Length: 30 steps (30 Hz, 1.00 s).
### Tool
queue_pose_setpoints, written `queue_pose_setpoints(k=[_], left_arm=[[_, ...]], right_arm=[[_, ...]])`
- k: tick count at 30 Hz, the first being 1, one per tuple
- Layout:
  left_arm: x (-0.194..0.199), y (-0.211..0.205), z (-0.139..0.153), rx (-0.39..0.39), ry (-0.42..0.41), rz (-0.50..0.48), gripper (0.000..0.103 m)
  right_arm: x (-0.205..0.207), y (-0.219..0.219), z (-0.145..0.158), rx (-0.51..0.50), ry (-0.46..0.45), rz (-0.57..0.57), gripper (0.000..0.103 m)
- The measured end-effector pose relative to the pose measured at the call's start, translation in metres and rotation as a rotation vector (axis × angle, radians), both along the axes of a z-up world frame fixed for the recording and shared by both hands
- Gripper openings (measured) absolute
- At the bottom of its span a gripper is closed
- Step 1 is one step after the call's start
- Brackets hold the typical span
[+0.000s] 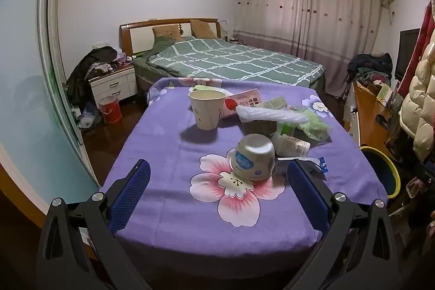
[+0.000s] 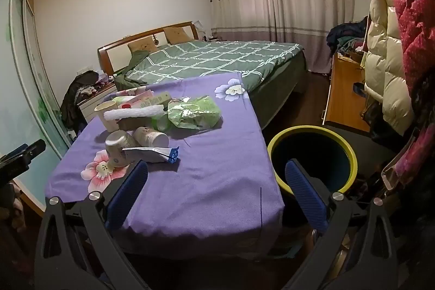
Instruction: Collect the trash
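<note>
A table under a purple flowered cloth (image 1: 168,154) (image 2: 212,175) carries a heap of trash. An overturned paper cup (image 1: 252,159) (image 2: 119,146) lies nearest, with a second cup on its side (image 2: 152,137) behind it. A beige cup (image 1: 206,109) stands upright farther back. Beside them lie a white wrapper with a blue end (image 2: 160,152), a green plastic bag (image 1: 312,124) (image 2: 195,112) and a white foam roll (image 1: 269,114) (image 2: 136,113). My left gripper (image 1: 217,181) hovers open just short of the overturned cup. My right gripper (image 2: 216,181) hangs open over the table's near right corner, empty.
A dark bin with a yellow-green rim (image 2: 312,132) (image 1: 391,175) stands on the floor right of the table. Behind it are a wooden desk (image 2: 345,97) and hanging coats (image 2: 386,59). A green-quilted bed (image 1: 231,61) lies beyond; a nightstand (image 1: 114,84) and red bucket (image 1: 110,109) are at left.
</note>
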State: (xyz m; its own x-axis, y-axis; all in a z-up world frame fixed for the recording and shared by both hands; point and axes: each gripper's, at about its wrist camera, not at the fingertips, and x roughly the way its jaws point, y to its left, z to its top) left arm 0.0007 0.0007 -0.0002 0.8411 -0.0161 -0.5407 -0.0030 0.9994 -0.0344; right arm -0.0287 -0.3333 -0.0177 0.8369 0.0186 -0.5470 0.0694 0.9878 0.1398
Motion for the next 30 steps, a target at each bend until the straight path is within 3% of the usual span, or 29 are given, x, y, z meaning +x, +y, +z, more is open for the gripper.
queue_pose_setpoints(k=[30], left_arm=[[0.001,-0.004,0.003,0.022,0.001,0.009,0.099]], right_arm=[[0.006,-0.006,-0.01,0.024,0.02,-0.005,0.097]])
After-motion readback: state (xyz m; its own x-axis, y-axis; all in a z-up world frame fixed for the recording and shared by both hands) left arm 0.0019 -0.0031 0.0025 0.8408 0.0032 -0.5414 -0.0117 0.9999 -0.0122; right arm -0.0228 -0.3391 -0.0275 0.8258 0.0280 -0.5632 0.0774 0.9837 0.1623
